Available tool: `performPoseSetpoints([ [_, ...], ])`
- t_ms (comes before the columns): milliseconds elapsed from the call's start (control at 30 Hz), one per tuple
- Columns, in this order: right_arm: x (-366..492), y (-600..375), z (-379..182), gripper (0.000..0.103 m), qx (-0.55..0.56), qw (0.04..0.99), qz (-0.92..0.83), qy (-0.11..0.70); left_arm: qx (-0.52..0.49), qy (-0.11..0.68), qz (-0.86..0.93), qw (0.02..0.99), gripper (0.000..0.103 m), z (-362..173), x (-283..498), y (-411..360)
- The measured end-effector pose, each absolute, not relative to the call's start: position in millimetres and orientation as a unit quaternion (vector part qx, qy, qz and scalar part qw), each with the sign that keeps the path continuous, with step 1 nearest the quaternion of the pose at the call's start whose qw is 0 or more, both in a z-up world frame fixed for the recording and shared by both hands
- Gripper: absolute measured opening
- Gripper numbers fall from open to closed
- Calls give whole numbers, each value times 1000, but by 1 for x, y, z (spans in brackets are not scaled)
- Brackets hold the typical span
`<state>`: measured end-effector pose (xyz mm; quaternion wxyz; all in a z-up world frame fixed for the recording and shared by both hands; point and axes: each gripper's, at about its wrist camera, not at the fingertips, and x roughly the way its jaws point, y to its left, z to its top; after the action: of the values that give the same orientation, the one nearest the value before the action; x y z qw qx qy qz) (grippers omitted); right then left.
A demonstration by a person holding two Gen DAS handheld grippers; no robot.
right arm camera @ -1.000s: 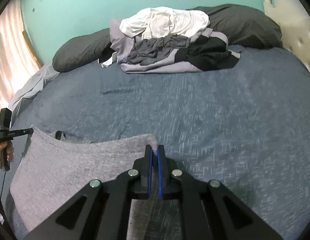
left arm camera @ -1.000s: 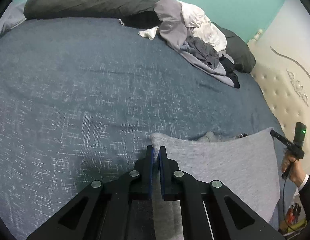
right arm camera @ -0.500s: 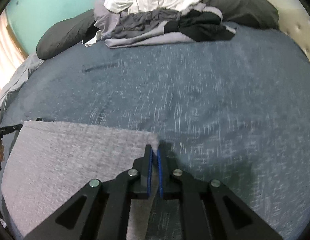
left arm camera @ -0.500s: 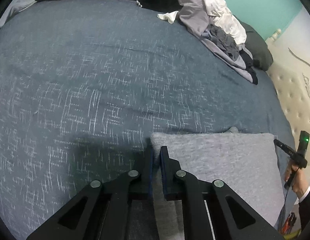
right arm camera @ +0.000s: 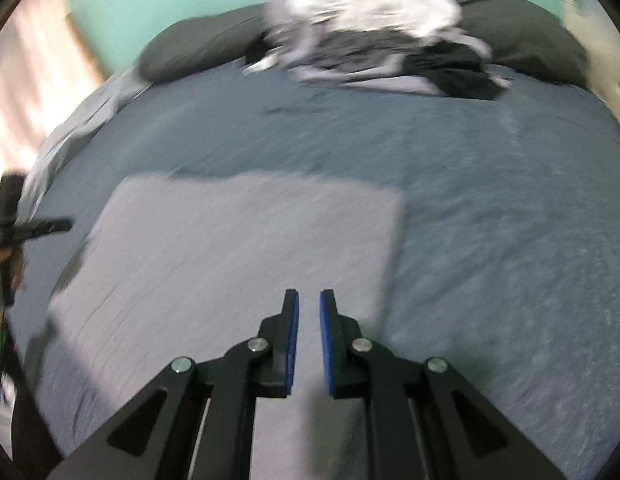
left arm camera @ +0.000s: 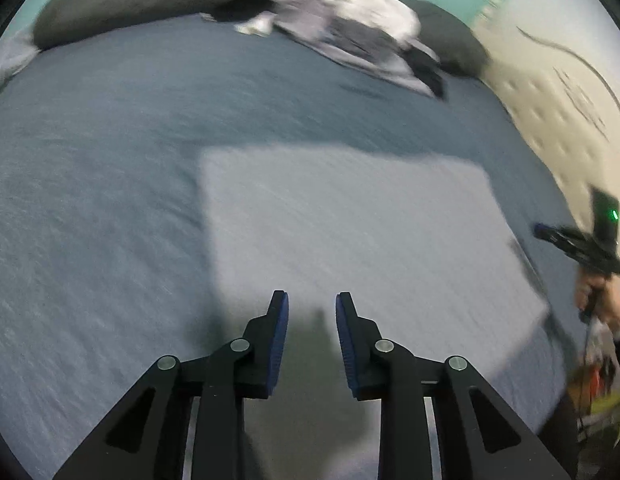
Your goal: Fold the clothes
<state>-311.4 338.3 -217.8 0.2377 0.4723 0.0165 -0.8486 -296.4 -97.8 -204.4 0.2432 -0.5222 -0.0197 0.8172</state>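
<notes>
Grey garment (left arm camera: 350, 220) flat (apparently released)

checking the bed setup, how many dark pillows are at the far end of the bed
2: one dark grey fabric pillow left of the heap of unfolded clothes, another right of it, partly behind; the heap may hide more.

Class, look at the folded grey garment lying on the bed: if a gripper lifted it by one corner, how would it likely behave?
The folded grey garment would probably droop and unfold, since it is thin cloth lying flat on the bed. It looks light for its area. Pushed, it would likely bunch or wrinkle rather than slide cleanly on the woven blue cover.
</notes>
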Motion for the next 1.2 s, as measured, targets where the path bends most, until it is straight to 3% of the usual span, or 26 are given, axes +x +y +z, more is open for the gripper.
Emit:
performPoseSetpoints([
  [367, -229, 229, -221, 10, 489, 362, -790, 76, -527, 21, 795, 298, 27, -227, -231, -23],
  [833, -217, 227, -261, 8, 531, 326, -773, 124, -559, 11, 785, 265, 26, -253, -236, -43],
  [1200, -219, 294, -277, 3, 557, 281, -772, 124, -582, -1, 786, 209, 22, -273, -233, -102],
])
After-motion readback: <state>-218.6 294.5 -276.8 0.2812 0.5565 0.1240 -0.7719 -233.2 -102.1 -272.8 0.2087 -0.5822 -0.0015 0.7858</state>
